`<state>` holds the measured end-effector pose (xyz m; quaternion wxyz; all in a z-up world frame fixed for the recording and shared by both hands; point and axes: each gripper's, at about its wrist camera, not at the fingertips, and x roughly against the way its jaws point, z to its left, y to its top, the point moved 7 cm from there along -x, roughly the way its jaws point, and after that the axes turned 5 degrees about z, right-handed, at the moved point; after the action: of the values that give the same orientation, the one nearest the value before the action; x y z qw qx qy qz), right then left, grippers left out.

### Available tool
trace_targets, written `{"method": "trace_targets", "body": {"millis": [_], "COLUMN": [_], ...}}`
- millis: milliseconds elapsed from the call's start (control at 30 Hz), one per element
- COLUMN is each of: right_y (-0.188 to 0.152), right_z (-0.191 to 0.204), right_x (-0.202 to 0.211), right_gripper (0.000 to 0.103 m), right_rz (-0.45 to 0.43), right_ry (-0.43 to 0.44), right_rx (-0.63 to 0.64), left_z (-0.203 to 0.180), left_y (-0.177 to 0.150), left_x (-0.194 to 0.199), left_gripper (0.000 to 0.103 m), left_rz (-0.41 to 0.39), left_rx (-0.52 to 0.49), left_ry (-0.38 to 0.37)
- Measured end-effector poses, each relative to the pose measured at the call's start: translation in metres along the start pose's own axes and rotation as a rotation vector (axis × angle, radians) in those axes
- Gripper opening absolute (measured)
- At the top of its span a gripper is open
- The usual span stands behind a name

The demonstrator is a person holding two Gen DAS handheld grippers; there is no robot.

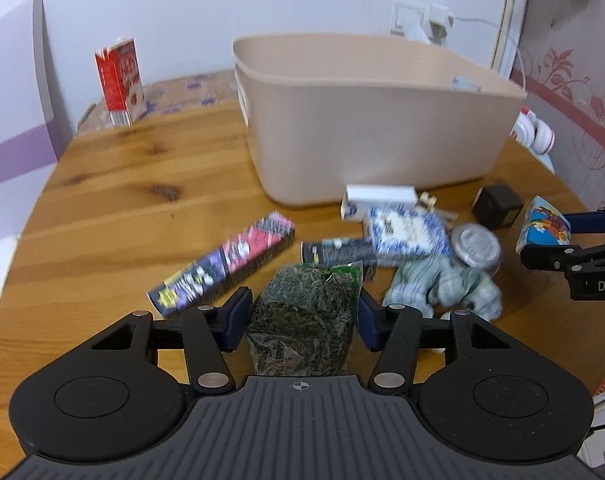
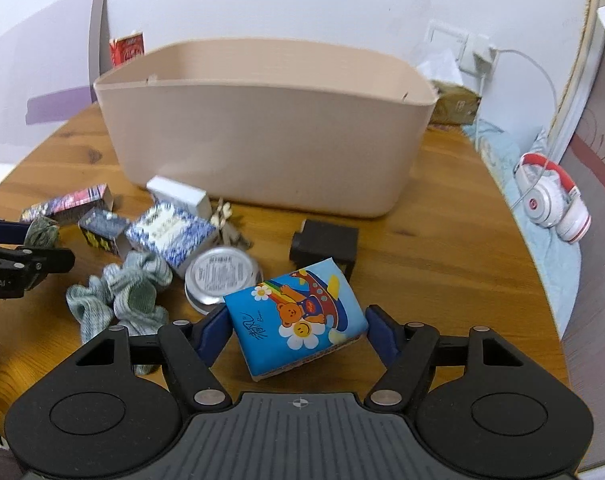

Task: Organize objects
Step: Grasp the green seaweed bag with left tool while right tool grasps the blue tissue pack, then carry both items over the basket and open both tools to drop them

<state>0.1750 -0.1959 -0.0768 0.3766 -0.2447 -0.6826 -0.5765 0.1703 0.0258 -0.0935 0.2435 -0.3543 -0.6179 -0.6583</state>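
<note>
My left gripper (image 1: 301, 312) is shut on a clear bag of dried green tea leaves (image 1: 302, 320), held above the round wooden table (image 1: 122, 200). My right gripper (image 2: 296, 330) is shut on a blue tissue pack with a cartoon bear (image 2: 298, 316), tilted and off the table; it also shows in the left wrist view (image 1: 542, 226). A large beige bin (image 1: 366, 120) stands at the back; it also shows in the right wrist view (image 2: 262, 136). Its inside is mostly hidden.
On the table before the bin lie a long purple-red box (image 1: 226, 268), a small dark box (image 1: 338, 254), a blue-white patterned box (image 2: 170, 236), a white box (image 2: 178, 194), a silver tin (image 2: 222, 276), grey-green cloth (image 2: 122, 300) and a black cube (image 2: 326, 244). A red carton (image 1: 120, 82) stands far left. White headphones (image 2: 554, 204) lie right.
</note>
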Motion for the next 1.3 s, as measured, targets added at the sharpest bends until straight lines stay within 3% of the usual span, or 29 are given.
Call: {"method": "trace_targets", "body": {"millis": [433, 633, 1033, 1300], "right_y": [0.063, 0.097, 0.164, 0.184], "right_z": [-0.034, -0.046, -0.053, -0.051], "right_x": [0.043, 0.054, 0.032, -0.013], "right_gripper": [0.071, 0.071, 0.071, 0.071], "right_rz": [-0.180, -0.259, -0.291, -0.181], "right_ry": [-0.042, -0.055, -0.023, -0.012], "right_rx": [-0.054, -0.046, -0.039, 0.010], "left_z": [-0.007, -0.012, -0.024, -0.031], "left_y": [0.100, 0.144, 0.201, 0.211], "left_x": [0.042, 0.039, -0.033, -0.089], "left_gripper": [0.055, 0.055, 0.055, 0.055], "left_rz": [-0.227, -0.267, -0.176, -0.015], "left_rx": [-0.035, -0.022, 0.001, -0.045], "left_ry": [0.040, 0.047, 0.088, 0.083]}}
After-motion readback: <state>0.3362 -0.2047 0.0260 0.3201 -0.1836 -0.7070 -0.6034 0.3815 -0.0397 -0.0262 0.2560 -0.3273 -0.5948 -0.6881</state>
